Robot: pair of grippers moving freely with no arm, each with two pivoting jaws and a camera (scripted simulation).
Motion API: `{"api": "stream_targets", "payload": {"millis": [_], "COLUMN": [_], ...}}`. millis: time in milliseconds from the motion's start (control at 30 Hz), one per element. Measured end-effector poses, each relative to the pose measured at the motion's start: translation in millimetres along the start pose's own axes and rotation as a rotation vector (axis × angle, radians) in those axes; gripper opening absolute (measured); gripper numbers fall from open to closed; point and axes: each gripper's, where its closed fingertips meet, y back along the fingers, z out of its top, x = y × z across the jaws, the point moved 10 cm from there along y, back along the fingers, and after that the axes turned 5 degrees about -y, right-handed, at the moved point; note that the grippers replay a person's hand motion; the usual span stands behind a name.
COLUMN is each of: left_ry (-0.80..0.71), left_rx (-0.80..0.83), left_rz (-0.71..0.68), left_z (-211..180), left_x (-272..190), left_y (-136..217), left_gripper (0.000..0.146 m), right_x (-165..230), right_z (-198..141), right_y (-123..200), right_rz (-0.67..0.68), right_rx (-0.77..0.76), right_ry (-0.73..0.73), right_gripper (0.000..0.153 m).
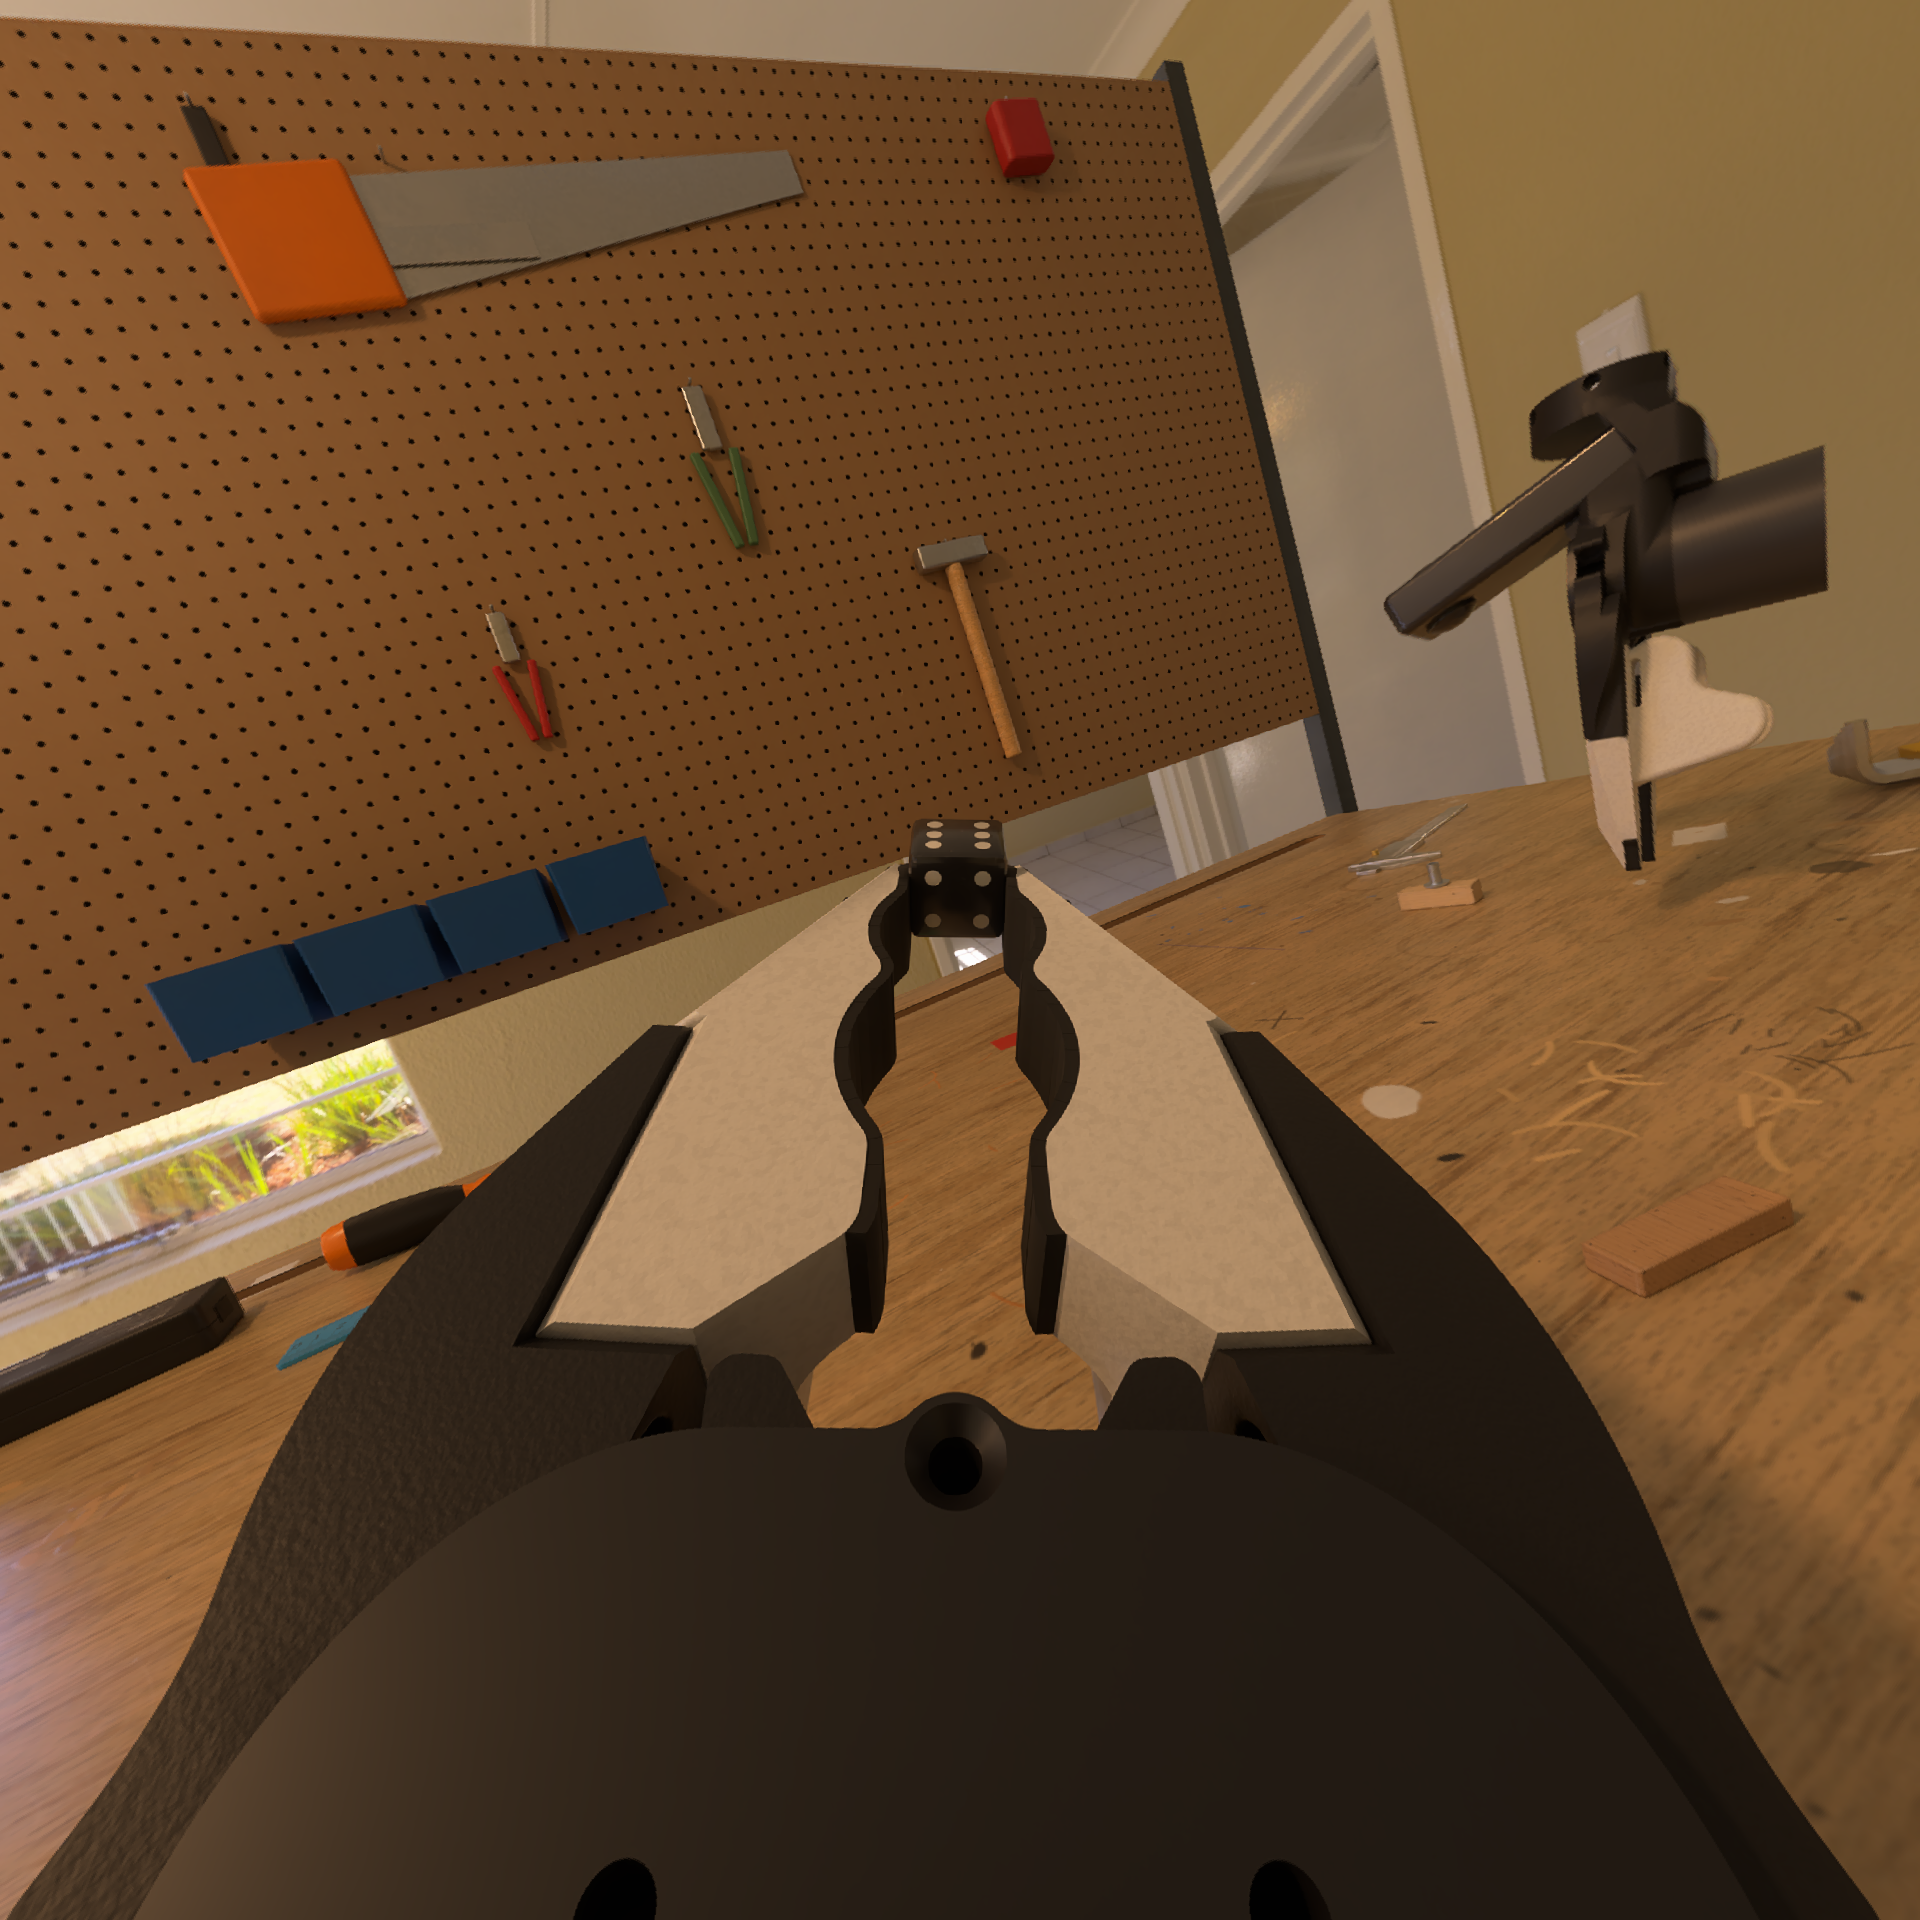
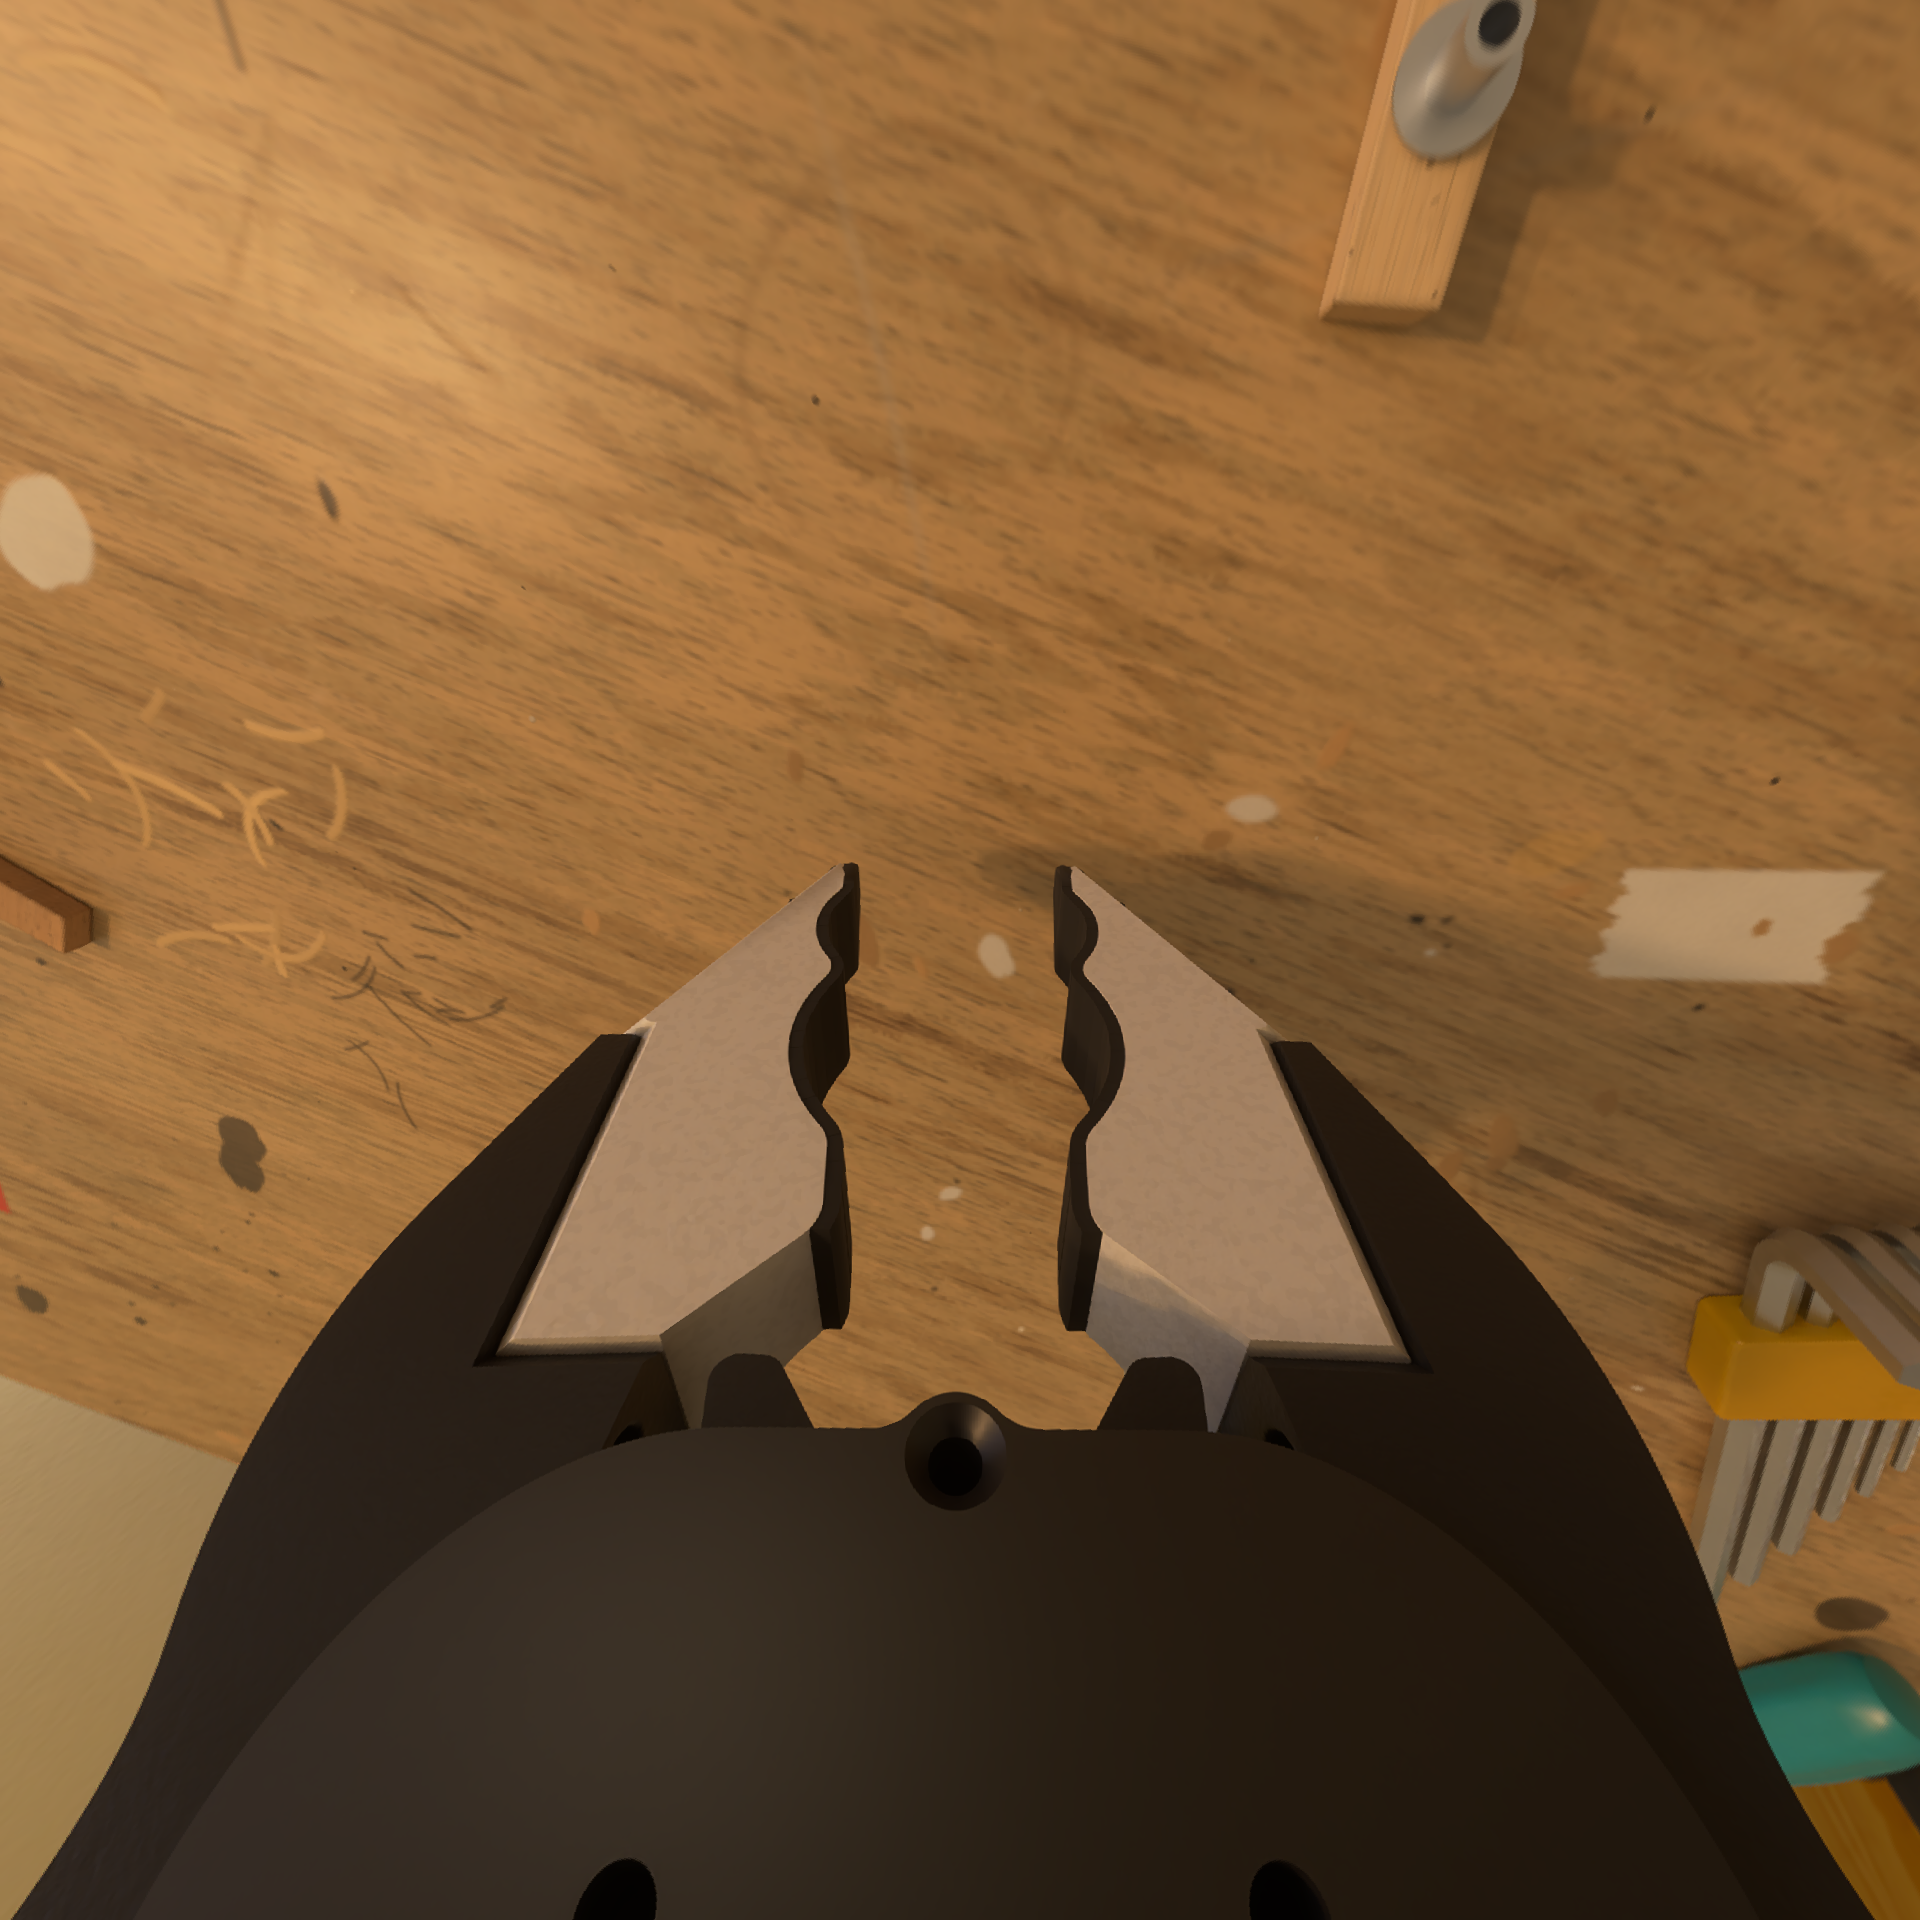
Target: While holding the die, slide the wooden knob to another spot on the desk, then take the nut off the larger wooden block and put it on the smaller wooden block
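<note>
My left gripper is shut on a black die with white pips and holds it above the desk. My right gripper is open and empty, pointing down at bare desk; it also shows in the left wrist view. A grey metal nut sits on a pale wooden block, far right of my right fingers; both show in the left wrist view. A darker reddish wooden block lies apart from it; only its end shows in the right wrist view. I see no wooden knob.
A pegboard with a saw, hammer, pliers and blue bins stands behind the desk. A screwdriver and black case lie left. A hex key set, a teal object and tape lie right. The desk edge is lower left.
</note>
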Motion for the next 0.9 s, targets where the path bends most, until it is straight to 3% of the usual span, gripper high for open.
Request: {"api": "stream_targets", "payload": {"millis": [267, 567, 900], "left_ry": [0.020, 0.016, 0.011], "left_rx": [-0.018, -0.023, -0.019], "left_rz": [-0.018, -0.056, -0.068], "left_z": [0.9, 1.5, 1.2], "left_x": [-0.1, -2.9, -3.7], "left_y": [0.1, -1.3, -1.4], "left_gripper": [0.016, 0.016, 0.016], "right_x": [-5.7, 9.7, 5.3], "right_z": [-1.8, -9.9, -17.8], "right_y": [-5.8, 2.6, -3.7], "right_rz": [0.015, -0.044, -0.075], "right_rx": [0.036, 0.048, 0.039], "right_ry": [-0.059, 0.029, 0.053], "right_gripper": [0.038, 0.037, 0.026]}}
